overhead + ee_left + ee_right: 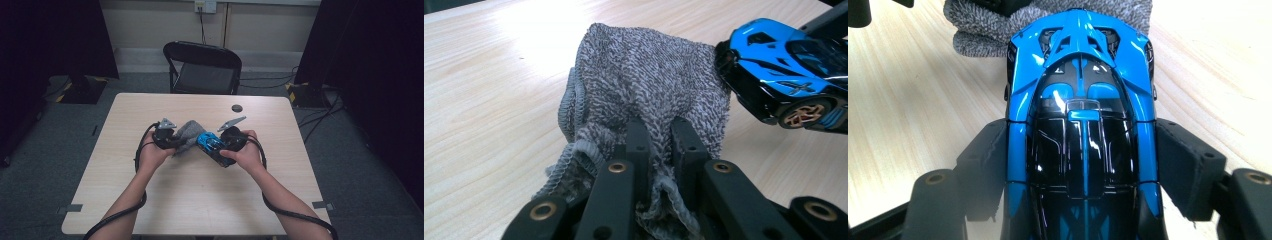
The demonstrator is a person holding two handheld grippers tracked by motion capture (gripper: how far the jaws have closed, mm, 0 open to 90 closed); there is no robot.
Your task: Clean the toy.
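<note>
A: What is seen at the left of the table [125, 200]?

B: The left gripper [167, 139] is held over the middle of the light wooden tabletop. In the left gripper view its two black jaws are pressed nearly together, and a fold of the grey knitted cloth [644, 90] is pinched between them. The rest of the cloth is bunched up ahead of the jaws and hangs down toward the wood.

A: And what is found next to it, moving right?

B: The blue and black toy car [784, 75] is met directly. One end of it is pressed against the cloth, so the two are touching. In the high view the car [210, 144] lies between the two grippers, tilted, near the table's centre.

A: How is the car held?

B: It is clamped by the right gripper [227, 150]. In the right gripper view the jaws are closed against both flanks of the car [1080, 125], with its glossy roof shown from above and the cloth [978, 30] met at its far end.

A: Is anything else noted farther off?

B: A small dark round object [237, 108] lies on the table beyond the right gripper, well apart from the car. A black folding chair [202, 67] stands behind the far edge.
</note>
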